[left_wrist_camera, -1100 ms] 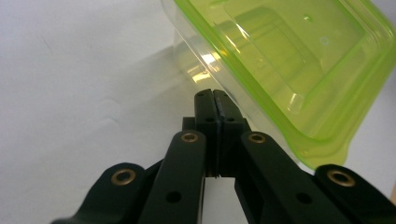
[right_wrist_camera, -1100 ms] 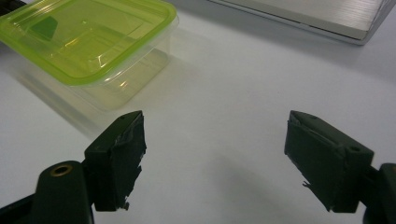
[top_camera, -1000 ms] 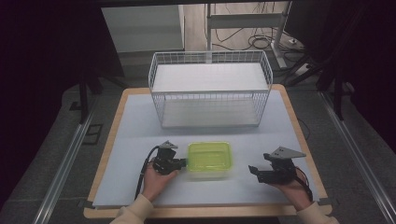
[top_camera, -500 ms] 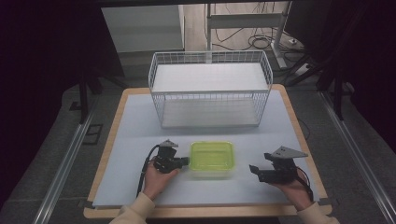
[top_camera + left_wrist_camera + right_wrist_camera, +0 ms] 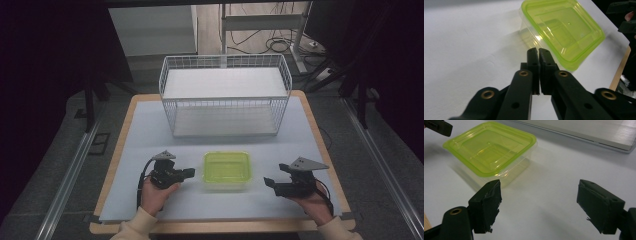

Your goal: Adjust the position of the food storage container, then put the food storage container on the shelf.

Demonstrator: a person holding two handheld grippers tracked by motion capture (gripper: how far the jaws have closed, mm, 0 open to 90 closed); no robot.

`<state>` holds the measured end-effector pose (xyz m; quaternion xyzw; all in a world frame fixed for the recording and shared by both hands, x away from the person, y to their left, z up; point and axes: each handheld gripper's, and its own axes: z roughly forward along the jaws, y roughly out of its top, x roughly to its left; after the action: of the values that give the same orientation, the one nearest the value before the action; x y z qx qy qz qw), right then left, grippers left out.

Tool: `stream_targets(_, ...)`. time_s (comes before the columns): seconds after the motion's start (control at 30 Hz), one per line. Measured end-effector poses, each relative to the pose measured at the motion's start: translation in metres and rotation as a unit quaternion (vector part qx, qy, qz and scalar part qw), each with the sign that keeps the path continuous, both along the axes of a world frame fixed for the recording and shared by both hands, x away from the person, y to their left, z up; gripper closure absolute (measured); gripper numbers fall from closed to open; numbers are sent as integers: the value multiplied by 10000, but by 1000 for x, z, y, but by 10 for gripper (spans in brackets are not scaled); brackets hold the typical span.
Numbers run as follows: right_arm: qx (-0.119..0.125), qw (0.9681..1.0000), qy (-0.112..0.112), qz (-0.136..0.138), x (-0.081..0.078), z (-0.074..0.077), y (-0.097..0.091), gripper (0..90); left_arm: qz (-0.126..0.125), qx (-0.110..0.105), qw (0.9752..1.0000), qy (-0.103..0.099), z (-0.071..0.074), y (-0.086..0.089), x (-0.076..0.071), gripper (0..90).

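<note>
A: High view first, nearest edge: what do the two hands hold?

B: At about seven o'clock from the table's middle, the left gripper (image 5: 189, 173) sits in the person's left hand (image 5: 156, 195), its tip aimed toward three o'clock. At about five o'clock, the right gripper (image 5: 269, 182) sits in the right hand (image 5: 312, 202), its tip aimed toward nine o'clock.

A: And the fingers?

B: In the left gripper view the left gripper's two jaws stand almost together, a thin slit between them, with nothing gripped. The right gripper view shows the right gripper's jaws spread wide apart over bare table, also holding nothing.

A: Where is the container?

B: The clear plastic container with a lime-green lid (image 5: 226, 170) rests flat on the white tabletop (image 5: 150, 125), between the two grippers and just short of the table's middle, toward six o'clock. The lid is on. The left gripper's tip is near its nine o'clock side, not touching; the right gripper is a bit farther off its three o'clock side.

A: From the grippers' own cameras?

B: In the left gripper view it lies just past the jaw tips at one o'clock. In the right gripper view it lies ahead at eleven o'clock.

A: Farther back?

B: At twelve o'clock stands a white wire basket (image 5: 225, 62), upright, open at the top, well apart from the container.
</note>
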<state>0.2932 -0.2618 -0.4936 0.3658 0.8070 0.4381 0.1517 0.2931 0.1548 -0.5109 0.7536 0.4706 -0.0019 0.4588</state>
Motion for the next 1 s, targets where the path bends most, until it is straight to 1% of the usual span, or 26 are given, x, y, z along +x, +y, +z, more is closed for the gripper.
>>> stream_targets(0.03, 0, 10000, 0, 0, 0, 0, 0, 198, 0, 0, 10000, 0, 0, 0, 0, 843)
stream_targets(0.07, 0, 10000, 2, 3, 0, 0, -1, 199, 7, -47, 10000, 11, 2, 0, 0, 737)
stream_targets(0.1, 0, 10000, 2, 3, 0, 0, -1, 199, 7, -47, 10000, 11, 2, 0, 0, 654)
stream_targets(0.13, -28, 10000, 2, 3, 1, -1, -2, 199, 35, -136, 9999, -14, 3, 0, -1, 516)
stream_targets(0.17, -28, 10000, 2, 3, 1, -1, -2, 199, 72, -146, 9999, -24, 4, 0, -1, 516)
stream_targets(0.23, -36, 10000, -6, 16, 1, -1, -1, 199, 62, -229, 9997, 11, 6, 1, -1, 446)
stream_targets(0.27, -25, 10000, 0, 26, 1, -1, -1, 199, 30, -319, 9995, 29, 8, 2, -1, 409)
stream_targets(0.3, -7, 10000, 4, 33, 0, 0, -1, 197, 31, -407, 9992, 52, 9, 4, -1, 392)
stream_targets(0.37, 36, 10000, 19, 64, 0, 1, -1, 198, 2, -468, 9988, 117, 11, 5, -2, 384)
stream_targets(0.43, 31, 10000, 25, 81, 0, 1, 0, 197, 16, -456, 9989, 94, 12, 6, -2, 381)
stream_targets(0.5, 141, 9998, 28, 152, 0, 3, 1, 197, 34, -518, 9985, 165, 14, 7, -2, 376)
stream_targets(0.57, 185, 9996, 3, 209, 0, 4, 1, 197, 13, -512, 9985, 196, 15, 7, -1, 371)
stream_targets(0.63, 187, 9996, 35, 228, 0, 4, 2, 203, 7, -524, 9984, 195, 15, 7, -1, 368)
stream_targets(0.67, 216, 9993, 110, 292, 2, 5, 3, 222, -15, -544, 9983, 230, 15, 7, 0, 368)
stream_targets(0.7, 222, 9992, 144, 308, 2, 5, 3, 226, -23, -543, 9982, 235, 15, 6, 1, 368)
stream_targets(0.8, 321, 9982, 358, 347, 5, 4, 4, 242, -39, -535, 9982, 272, 15, 5, 1, 370)
stream_targets(0.83, 321, 9982, 358, 347, 5, 4, 4, 242, -39, -535, 9982, 272, 15, 5, 1, 372)
stream_targets(0.87, 368, 9975, 468, 377, 7, 4, 6, 249, -55, -538, 9982, 263, 15, 4, 2, 375)
stream_targets(0.93, 384, 9972, 494, 398, 8, 5, 7, 255, -82, -574, 9979, 288, 15, 2, 3, 376)
stream_targets(1.0, 454, 9962, 624, 416, 13, 7, 12, 263, -95, -608, 9974, 366, 14, -2, 7, 387)
